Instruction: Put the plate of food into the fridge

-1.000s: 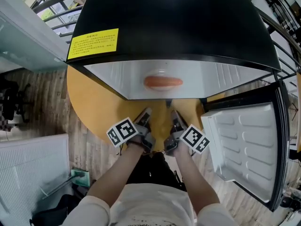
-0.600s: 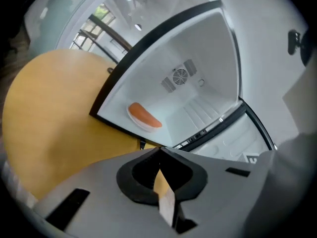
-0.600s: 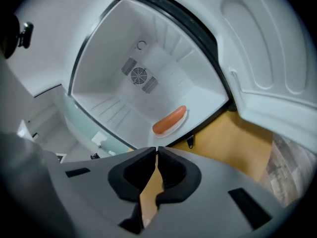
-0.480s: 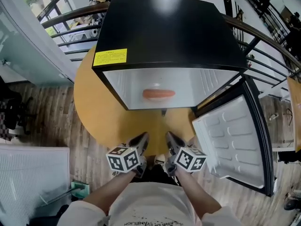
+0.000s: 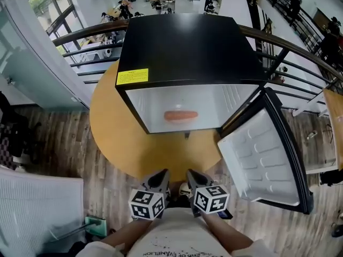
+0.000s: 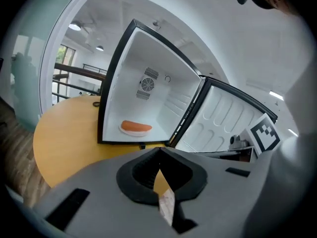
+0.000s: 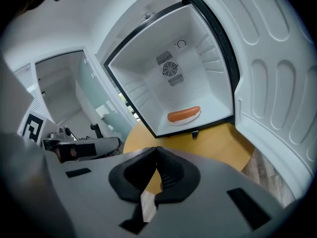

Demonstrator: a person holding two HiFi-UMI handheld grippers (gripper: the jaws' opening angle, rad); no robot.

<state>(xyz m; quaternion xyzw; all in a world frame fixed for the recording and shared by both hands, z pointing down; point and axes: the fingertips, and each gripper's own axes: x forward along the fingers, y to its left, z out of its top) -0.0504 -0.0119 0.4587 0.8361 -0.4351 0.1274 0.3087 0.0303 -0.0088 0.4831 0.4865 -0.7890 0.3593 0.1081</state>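
Observation:
A white plate with a long orange sausage lies on the floor of the open black mini fridge. The same plate shows in the left gripper view, and the plate also shows in the right gripper view. My left gripper and right gripper hang side by side near my body, past the near edge of the table and well short of the fridge. In both gripper views the left gripper and the right gripper have their jaw tips touching, with nothing between them.
The fridge stands on a round yellow table. Its door is swung wide open to the right. Railings run behind the table. Wooden floor surrounds it, with a white panel at lower left.
Both grippers have drawn back from the fridge opening toward my body, and my head has moved back too. The plate stays inside the fridge.

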